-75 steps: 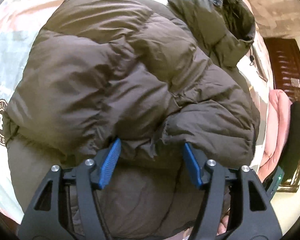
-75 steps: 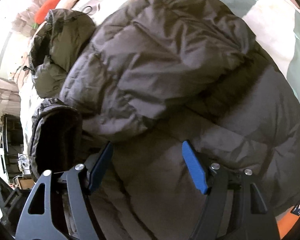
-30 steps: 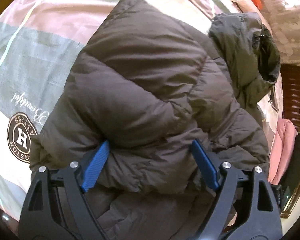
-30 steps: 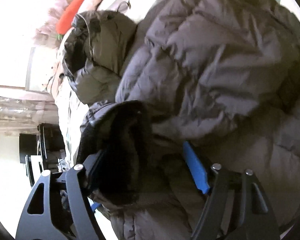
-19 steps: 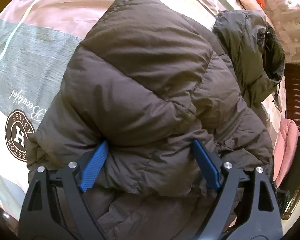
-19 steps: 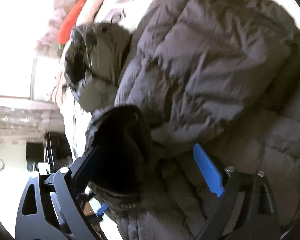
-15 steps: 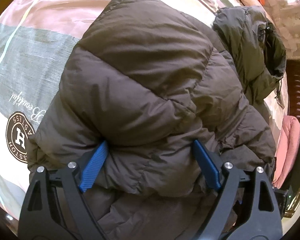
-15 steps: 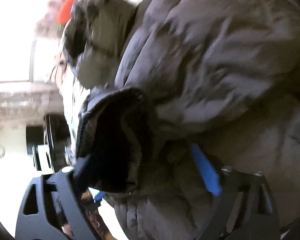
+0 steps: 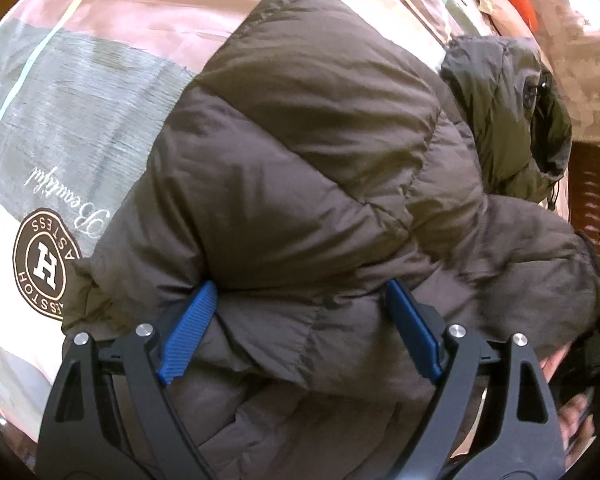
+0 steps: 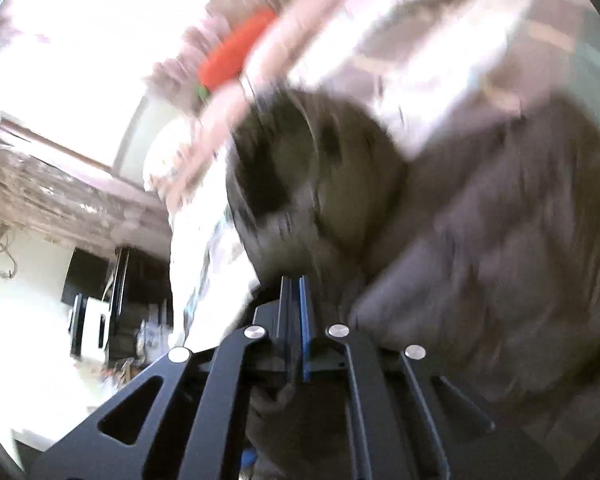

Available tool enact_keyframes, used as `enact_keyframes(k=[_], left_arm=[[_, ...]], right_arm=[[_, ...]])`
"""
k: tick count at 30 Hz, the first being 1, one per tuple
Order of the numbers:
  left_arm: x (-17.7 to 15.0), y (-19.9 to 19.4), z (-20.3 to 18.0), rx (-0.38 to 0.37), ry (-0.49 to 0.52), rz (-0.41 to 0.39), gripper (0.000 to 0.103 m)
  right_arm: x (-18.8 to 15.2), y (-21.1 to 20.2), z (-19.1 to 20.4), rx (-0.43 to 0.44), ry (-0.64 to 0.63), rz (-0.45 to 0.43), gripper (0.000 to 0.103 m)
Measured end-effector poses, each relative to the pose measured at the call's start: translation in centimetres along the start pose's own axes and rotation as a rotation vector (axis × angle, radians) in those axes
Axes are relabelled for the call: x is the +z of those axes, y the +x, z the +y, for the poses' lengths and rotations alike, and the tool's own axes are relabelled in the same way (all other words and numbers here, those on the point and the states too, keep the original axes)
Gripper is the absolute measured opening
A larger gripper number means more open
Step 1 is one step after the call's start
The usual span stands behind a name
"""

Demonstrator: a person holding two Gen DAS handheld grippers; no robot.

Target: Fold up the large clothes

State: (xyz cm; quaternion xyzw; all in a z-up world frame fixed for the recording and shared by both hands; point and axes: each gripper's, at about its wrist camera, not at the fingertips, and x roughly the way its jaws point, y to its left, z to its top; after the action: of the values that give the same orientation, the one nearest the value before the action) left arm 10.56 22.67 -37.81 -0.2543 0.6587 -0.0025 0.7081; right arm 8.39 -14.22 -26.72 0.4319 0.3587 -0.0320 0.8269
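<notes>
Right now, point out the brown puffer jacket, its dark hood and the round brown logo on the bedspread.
brown puffer jacket [image 9: 300, 160], left wrist view, quilted back.
dark hood [image 9: 500, 120], left wrist view, outer shell.
round brown logo [image 9: 46, 264], left wrist view, its white H.

A bright window [image 10: 60, 40] lights dark wooden furniture [image 9: 592, 200] beside the bed [image 9: 80, 100].

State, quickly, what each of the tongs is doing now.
Left tongs: open, straddling the jacket.
Right tongs: shut; anything pinched cannot be told.

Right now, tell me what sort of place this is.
Probably a bedroom at home. The dark brown puffer jacket lies on a pink, grey and white printed bedcover, as on a bed, with dark wooden furniture at the side and a bright window beyond.
</notes>
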Motion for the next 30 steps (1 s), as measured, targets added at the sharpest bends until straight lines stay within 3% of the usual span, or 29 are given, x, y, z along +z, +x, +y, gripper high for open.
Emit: enact_keyframes(k=[2,4,6,7,8,11,13,15,17,19,22,25,27,30], left_arm=[[0.1,-0.4,0.0,-0.016,-0.018,-0.009,0.088],[0.0,-1.4,-0.4,-0.011,-0.013,-0.029,0.088],[-0.1,-2.9,-1.7,0.011,0.053,-0.084,0.088],[-0.1,-3.5,-2.5,0.040,0.102,-0.113,0.090],[0.0,-3.9,-3.4,0.071,0.146,-0.131,0.091],[0.5,-3.8,-5.0,0.093,0.205,-0.137,0.092],[1.1,-3.2,-5.5,0.103,0.208,-0.126,0.092],[1.6,-2.4,-5.8,0.126,0.208,-0.107,0.092],[2.0,-1.7,-6.1,0.164,0.203,-0.094,0.092],[2.1,-1.2,-6.7,0.179,0.211,-0.095,0.091],[2.2,-0.8,-7.6,0.223,0.251,-0.109,0.091],[2.4,-0.8,-8.0,0.244,0.259,-0.125,0.091],[2.8,-1.0,-8.0,0.239,0.239,-0.136,0.092],[2.9,-1.0,-7.6,0.244,0.214,-0.135,0.092]], right_arm=[[1.5,0.0,-0.1,-0.036,-0.034,-0.031,0.004],[2.3,1.4,-0.8,-0.077,-0.037,0.047,0.009],[1.6,1.9,-1.7,-0.128,-0.047,0.121,0.051],[0.9,1.9,-1.9,-0.165,-0.060,0.133,0.082],[-0.1,1.8,-2.1,-0.188,-0.082,0.134,0.086],[-3.5,2.9,-3.5,-0.261,-0.100,0.217,0.086],[-5.0,3.8,-4.7,-0.264,-0.064,0.265,0.086],[-6.4,5.3,-5.3,-0.270,-0.060,0.334,0.079],[-7.3,6.3,-4.3,-0.322,-0.157,0.345,0.034],[-6.9,6.7,-3.4,-0.265,-0.175,0.335,0.022],[-5.2,6.6,-0.9,-0.260,-0.240,0.252,0.019],[-1.8,5.2,3.0,-0.171,-0.306,0.074,0.019],[-0.4,4.7,4.8,-0.148,-0.355,0.002,0.019],[-0.2,6.7,4.7,-0.205,-0.374,0.039,0.019]])
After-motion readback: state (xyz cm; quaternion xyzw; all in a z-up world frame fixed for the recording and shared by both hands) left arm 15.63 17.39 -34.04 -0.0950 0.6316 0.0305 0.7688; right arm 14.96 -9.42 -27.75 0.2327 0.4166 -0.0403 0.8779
